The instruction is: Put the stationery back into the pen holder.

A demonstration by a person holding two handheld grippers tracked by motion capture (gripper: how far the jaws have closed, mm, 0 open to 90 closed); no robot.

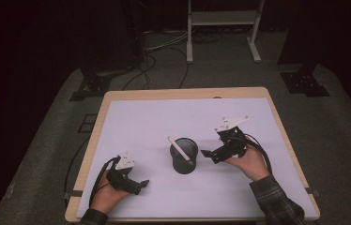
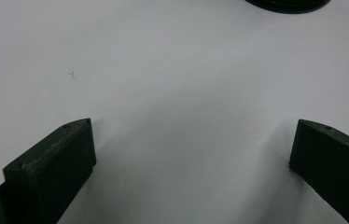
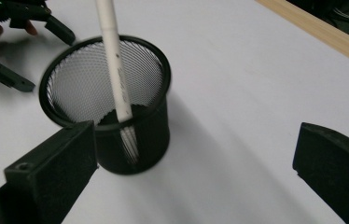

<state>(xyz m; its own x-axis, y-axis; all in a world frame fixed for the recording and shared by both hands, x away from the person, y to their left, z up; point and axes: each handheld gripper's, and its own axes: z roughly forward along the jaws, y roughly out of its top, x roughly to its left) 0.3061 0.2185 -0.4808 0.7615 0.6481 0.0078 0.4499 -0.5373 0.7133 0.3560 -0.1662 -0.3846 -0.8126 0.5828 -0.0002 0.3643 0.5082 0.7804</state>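
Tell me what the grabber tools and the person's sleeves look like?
Each hand holds a black two-jaw tool, the left gripper and the right gripper. Each has a pale three-cornered plate on top and a black cable trailing back. The jaws are chunky, dark, flat-faced blocks. The right sleeve is dark plaid; the left cuff looks similar.

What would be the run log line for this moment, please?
pen: leaning in mesh cup | right hand-held gripper: open, beside cup | left hand-held gripper: open, empty

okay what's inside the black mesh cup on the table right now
A single white pen stands tilted inside the black mesh cup, its upper end leaning out over the rim. Its lower tip rests near the cup's bottom, seen through the mesh wall. Nothing else shows inside; the near wall hides part of the bottom.
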